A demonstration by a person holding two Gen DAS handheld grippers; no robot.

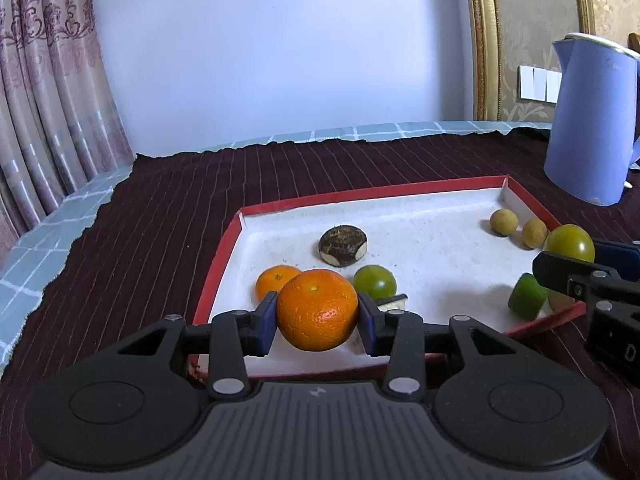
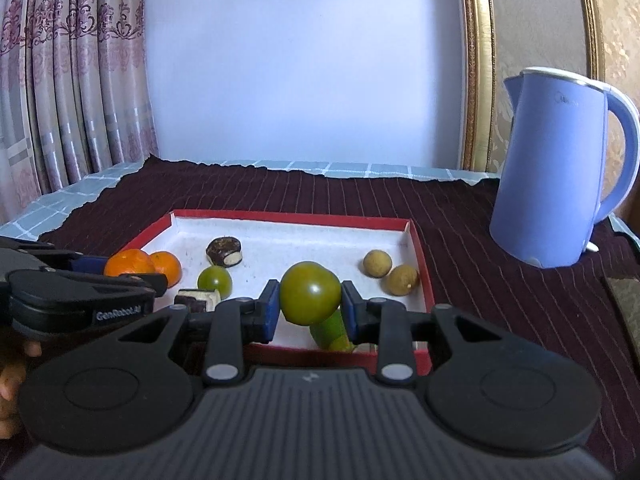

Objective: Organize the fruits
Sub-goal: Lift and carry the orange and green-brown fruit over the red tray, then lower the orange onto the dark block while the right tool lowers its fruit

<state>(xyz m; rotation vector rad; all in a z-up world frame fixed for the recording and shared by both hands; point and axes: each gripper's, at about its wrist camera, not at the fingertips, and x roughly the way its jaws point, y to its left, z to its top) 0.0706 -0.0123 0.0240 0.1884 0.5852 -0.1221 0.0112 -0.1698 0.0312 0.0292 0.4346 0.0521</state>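
My left gripper [image 1: 318, 322] is shut on an orange mandarin [image 1: 317, 309], held over the near left part of a red-rimmed white tray [image 1: 224, 248]. My right gripper [image 2: 308, 308] is shut on a green tomato [image 2: 310, 293] above the tray's near edge [image 2: 328, 356]. In the tray lie a second mandarin [image 1: 272, 278], a small green tomato [image 1: 375, 281], a dark water chestnut [image 1: 343, 246], two tan longans [image 1: 503, 222] and a green cut piece [image 1: 527, 296]. The right gripper [image 1: 576, 276] shows at the right in the left wrist view.
A blue electric kettle [image 2: 556, 172] stands right of the tray on the dark striped cloth [image 2: 500, 280]. A light checked cloth edge [image 1: 48, 240], a curtain [image 1: 40, 100] at the left and a wall lie behind. A cut chestnut piece [image 2: 198, 300] lies near the tray's front left.
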